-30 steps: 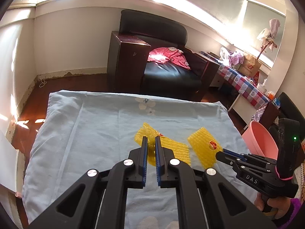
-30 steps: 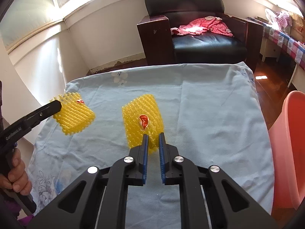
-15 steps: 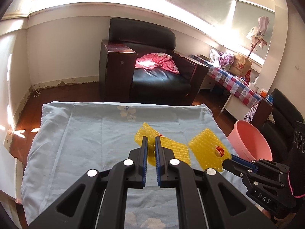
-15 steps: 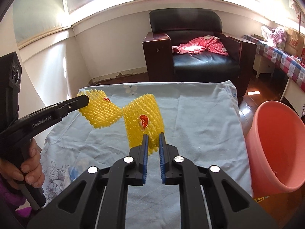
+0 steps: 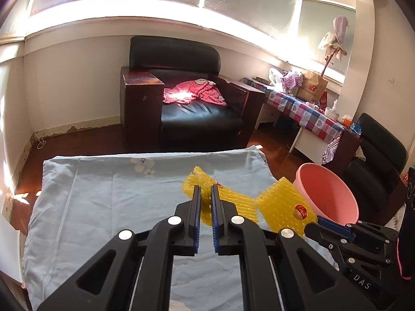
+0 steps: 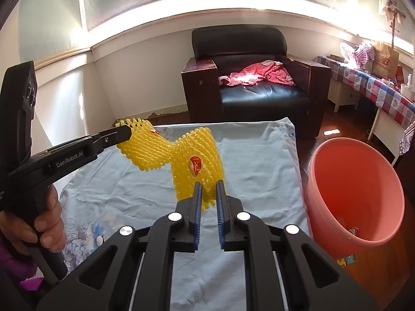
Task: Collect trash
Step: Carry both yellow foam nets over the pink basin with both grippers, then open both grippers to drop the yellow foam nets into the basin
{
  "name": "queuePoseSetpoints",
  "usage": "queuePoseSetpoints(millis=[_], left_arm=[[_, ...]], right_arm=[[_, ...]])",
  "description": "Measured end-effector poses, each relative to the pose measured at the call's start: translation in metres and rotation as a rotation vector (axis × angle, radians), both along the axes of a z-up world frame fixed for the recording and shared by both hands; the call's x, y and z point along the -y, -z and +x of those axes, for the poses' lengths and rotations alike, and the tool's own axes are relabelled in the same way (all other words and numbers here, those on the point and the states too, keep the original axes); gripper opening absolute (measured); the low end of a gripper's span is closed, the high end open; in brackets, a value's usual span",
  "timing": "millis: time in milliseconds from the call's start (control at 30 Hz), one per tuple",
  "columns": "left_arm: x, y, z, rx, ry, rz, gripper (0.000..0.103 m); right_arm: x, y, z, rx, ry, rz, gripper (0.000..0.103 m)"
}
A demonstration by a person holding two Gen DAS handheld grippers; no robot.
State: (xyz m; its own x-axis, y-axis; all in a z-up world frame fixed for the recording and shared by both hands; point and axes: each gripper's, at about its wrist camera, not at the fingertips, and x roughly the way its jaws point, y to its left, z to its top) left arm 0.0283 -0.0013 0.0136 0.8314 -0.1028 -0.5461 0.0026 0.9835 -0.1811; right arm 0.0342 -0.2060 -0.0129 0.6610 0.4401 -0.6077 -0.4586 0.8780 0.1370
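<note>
The left gripper (image 5: 205,194) has its black jaws with blue pads drawn nearly together on a yellow foam mesh fruit sleeve (image 5: 233,202), which is pinched at its near edge and held clear of the pale blue cloth-covered table (image 5: 103,202). In the right wrist view this same left gripper (image 6: 127,133) enters from 9 o'clock, carried by a hand (image 6: 44,223) wrapped round its handle, with the sleeve (image 6: 145,150) fanning out beyond its tips.

The right gripper (image 6: 207,189) is likewise closed to a narrow gap on a second yellow foam mesh sleeve bearing a red oval sticker (image 6: 197,160), gripped at its lower edge and raised off the cloth. In the left wrist view the right gripper (image 5: 315,223) lies at 4 o'clock, this second sleeve (image 5: 282,207) standing up from its tips.

The two sleeves meet or overlap at one corner; actual contact cannot be confirmed.

A pink round plastic basin (image 6: 358,189) stands on the floor just beside the table's right edge, at 3 o'clock in the right wrist view, with a few small scraps at its bottom. A black leather armchair (image 6: 249,77) holding a pink garment (image 6: 259,73) stands beyond the table at 12 o'clock.
</note>
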Motion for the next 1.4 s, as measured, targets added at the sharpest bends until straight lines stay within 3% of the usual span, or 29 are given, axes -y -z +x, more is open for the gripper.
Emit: queuePoseSetpoints(millis=[333,767,1033,1400], left_arm=[[0.042,-0.013,0.012,0.040,0.085,0.019,0.007],[0.128,-0.027,0.036,0.076,0.242,0.053,0.007],[0.175,-0.022,0.053,0.071,0.316,0.076,0.007],[0.220,-0.002,0.086,0.030,0.369,0.101,0.007]], right_arm=[[0.037,-0.010,-0.004,0.037,0.110,0.019,0.011],[0.103,-0.012,0.001,0.052,0.305,0.032,0.011],[0.145,-0.003,0.010,0.026,0.422,0.048,0.011],[0.170,0.014,0.027,-0.012,0.493,0.030,0.011]])
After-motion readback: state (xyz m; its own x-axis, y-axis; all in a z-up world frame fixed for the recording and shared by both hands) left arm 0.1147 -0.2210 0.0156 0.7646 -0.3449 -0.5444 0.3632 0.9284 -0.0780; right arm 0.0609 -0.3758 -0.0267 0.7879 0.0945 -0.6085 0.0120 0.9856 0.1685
